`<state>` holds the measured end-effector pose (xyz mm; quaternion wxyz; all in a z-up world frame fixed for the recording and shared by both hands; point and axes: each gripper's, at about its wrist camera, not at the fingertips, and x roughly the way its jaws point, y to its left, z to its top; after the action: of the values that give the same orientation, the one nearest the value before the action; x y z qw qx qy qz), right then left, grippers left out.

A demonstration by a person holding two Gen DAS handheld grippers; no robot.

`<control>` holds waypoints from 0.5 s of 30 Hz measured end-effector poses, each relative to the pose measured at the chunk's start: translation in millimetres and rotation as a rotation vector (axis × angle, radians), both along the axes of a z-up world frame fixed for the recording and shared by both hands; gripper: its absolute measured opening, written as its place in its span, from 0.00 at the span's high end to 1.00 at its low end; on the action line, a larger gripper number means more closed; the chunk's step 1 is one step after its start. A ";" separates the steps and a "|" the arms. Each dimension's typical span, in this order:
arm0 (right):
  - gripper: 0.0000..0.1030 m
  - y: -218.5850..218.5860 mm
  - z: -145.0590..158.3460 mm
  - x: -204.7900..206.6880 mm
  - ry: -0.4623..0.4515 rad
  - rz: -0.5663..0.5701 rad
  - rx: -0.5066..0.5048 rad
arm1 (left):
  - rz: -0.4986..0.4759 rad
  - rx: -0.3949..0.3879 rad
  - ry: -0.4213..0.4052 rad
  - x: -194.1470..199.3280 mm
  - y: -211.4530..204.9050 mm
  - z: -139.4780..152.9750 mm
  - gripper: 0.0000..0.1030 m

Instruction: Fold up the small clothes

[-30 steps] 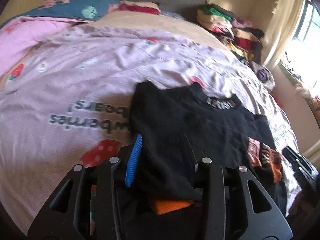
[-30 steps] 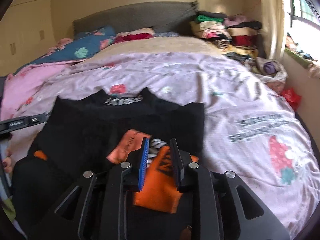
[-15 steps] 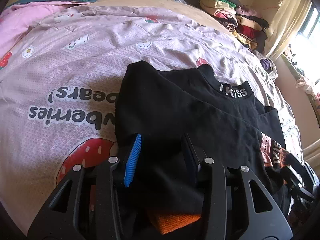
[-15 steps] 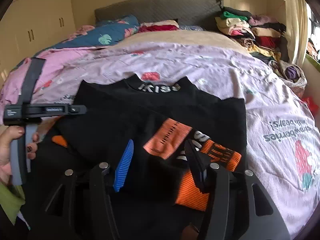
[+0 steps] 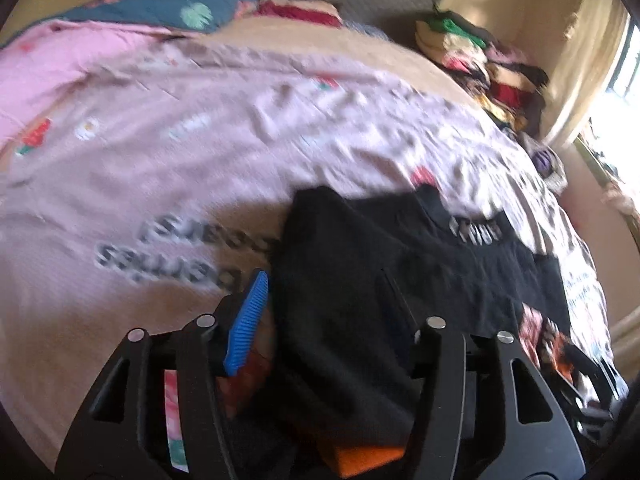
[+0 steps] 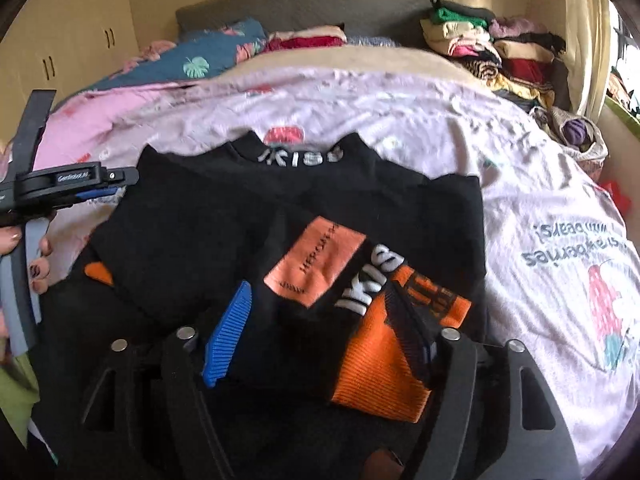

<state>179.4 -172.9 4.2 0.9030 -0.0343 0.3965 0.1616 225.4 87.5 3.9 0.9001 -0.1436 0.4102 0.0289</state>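
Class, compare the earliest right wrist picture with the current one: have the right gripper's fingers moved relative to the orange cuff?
Yes. The right gripper is opening; its fingers have spread apart, clear of the orange cuff on the black sweater.

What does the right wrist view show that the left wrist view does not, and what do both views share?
Only the right wrist view shows the wardrobe doors, the orange patch on the sweater and a hand holding the left hand-held gripper.

Only the left wrist view shows the dark lettering on the left of the bedspread.

Both show the black sweater, the pink bedspread and the folded clothes stack.
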 end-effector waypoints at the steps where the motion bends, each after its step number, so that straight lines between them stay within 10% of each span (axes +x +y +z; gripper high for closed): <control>1: 0.32 -2.2 2.0 0.1 -0.004 -0.006 0.006 | 0.021 0.008 -0.002 3.1 5.4 2.0 0.44; 8: 0.32 -6.0 4.2 -1.2 -0.004 -0.009 0.017 | 0.017 -0.025 0.054 29.5 16.0 -11.8 0.41; 10: 0.30 -3.5 4.0 -2.0 -0.006 -0.002 0.015 | -0.005 -0.051 0.054 33.4 14.8 -15.1 0.55; 12: 0.30 -1.2 4.1 -2.9 -0.009 0.003 0.011 | -0.025 -0.076 0.059 38.5 14.7 -18.7 0.91; 15: 0.30 1.4 6.2 -4.8 -0.019 0.010 0.013 | -0.031 -0.101 0.064 44.3 18.4 -19.4 0.97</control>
<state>174.6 -171.5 10.4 0.9061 -0.0318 0.3868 0.1685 269.6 105.9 -15.4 0.8785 -0.1815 0.4420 -0.0011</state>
